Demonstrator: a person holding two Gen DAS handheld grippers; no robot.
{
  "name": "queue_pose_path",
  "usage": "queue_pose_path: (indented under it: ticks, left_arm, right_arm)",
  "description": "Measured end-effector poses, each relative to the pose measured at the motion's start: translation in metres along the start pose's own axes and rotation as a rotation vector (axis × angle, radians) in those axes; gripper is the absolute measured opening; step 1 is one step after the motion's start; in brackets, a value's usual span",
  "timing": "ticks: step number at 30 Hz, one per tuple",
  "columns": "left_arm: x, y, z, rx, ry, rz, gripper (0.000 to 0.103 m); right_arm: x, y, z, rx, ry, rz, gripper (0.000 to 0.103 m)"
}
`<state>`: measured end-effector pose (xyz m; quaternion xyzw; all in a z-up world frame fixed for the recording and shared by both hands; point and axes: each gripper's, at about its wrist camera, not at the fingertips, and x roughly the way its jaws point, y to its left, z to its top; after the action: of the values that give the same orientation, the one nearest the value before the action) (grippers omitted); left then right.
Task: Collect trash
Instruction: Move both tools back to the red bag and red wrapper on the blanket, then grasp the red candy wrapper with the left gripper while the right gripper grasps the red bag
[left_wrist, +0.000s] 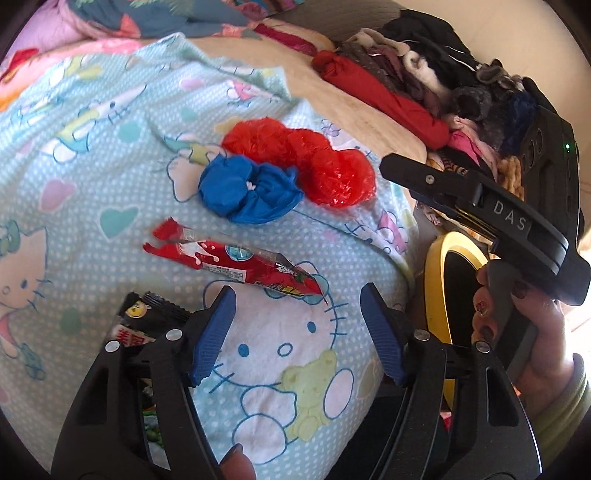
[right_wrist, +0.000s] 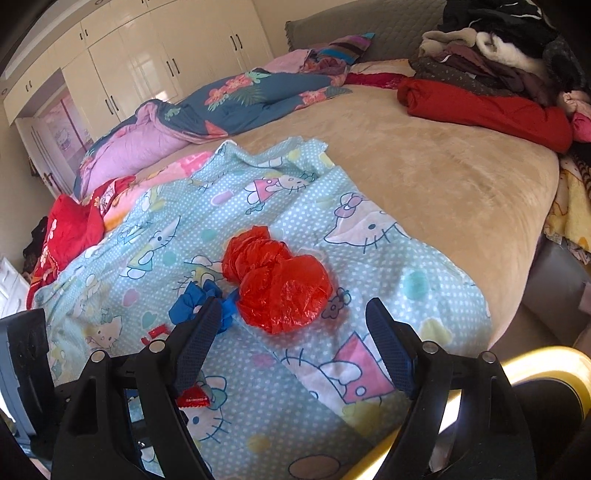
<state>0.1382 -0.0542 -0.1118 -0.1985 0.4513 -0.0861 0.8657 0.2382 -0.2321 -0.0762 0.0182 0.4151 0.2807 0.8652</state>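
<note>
Your left tool hung spread wide and empty over the Hello Kitty sheet on the bed, its blue pads well apart. A black snack packet lay partly hidden behind its left finger, and just beyond the fingertips a torn red wrapper stretched slantwise across the sheet, its near corner reaching in between the two pads without touching either. Your right tool was likewise spread, holding nothing, above the same sheet; in the left wrist view you could see it at the right edge, gripped in your right hand, over a bin with a yellow rim standing beside the bed. Farther out, a crumpled blue plastic bag sat on the sheet, touching a crumpled red plastic bag just behind it; from the right wrist view the red bag lay ahead between the fingers, and the blue one was partly covered by the left finger. Beyond the sheet the bed showed a tan cover, with a floral quilt bunched at the far left and a pile of folded clothes, a red garment at its base, at the far right. White wardrobe doors stood behind the bed.
</note>
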Motion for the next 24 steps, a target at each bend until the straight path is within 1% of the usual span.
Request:
queue_pose_path:
  ticks: [6,9,10,11,12,13,14,15,16,17,19,20,24]
  left_arm:
    - [0.007,0.004,0.004,-0.042,-0.004,0.006,0.061]
    - [0.010,0.004,0.006,-0.057,-0.001,0.015,0.061]
    - [0.012,0.004,0.007,-0.062,0.001,0.023,0.059]
    - [0.013,0.004,0.008,-0.062,0.002,0.031,0.056]
    - [0.014,0.004,0.009,-0.062,0.003,0.039,0.054]
    - [0.016,0.005,0.009,-0.060,0.005,0.052,0.049]
    - [0.017,0.006,0.009,-0.063,0.005,0.064,0.043]
    - [0.018,0.007,0.010,-0.069,0.005,0.070,0.041]
    - [0.019,0.009,0.010,-0.074,0.005,0.081,0.033]
    - [0.020,0.010,0.010,-0.074,0.006,0.100,0.024]
    - [0.020,0.015,0.011,-0.083,0.009,0.113,0.017]
    - [0.020,0.018,0.012,-0.095,0.011,0.110,0.013]
    - [0.017,0.025,0.013,-0.133,0.006,0.103,0.007]
  right_arm:
    - [0.028,-0.005,0.004,-0.022,0.069,0.015,0.069]
    - [0.037,-0.011,0.009,-0.002,0.095,0.037,0.068]
    - [0.040,-0.012,0.010,0.003,0.103,0.037,0.067]
    - [0.045,-0.014,0.012,0.013,0.119,0.046,0.064]
    - [0.048,-0.016,0.012,0.021,0.134,0.057,0.057]
    - [0.051,-0.017,0.012,0.027,0.149,0.070,0.048]
    - [0.053,-0.016,0.011,0.026,0.161,0.085,0.042]
    - [0.053,-0.015,0.010,0.020,0.166,0.094,0.035]
    - [0.052,-0.013,0.010,0.007,0.164,0.096,0.030]
    - [0.051,-0.010,0.010,-0.008,0.160,0.097,0.022]
    - [0.048,-0.003,0.010,-0.048,0.154,0.090,0.017]
    - [0.046,0.000,0.010,-0.070,0.146,0.085,0.016]
    - [0.039,0.003,0.011,-0.073,0.127,0.088,0.015]
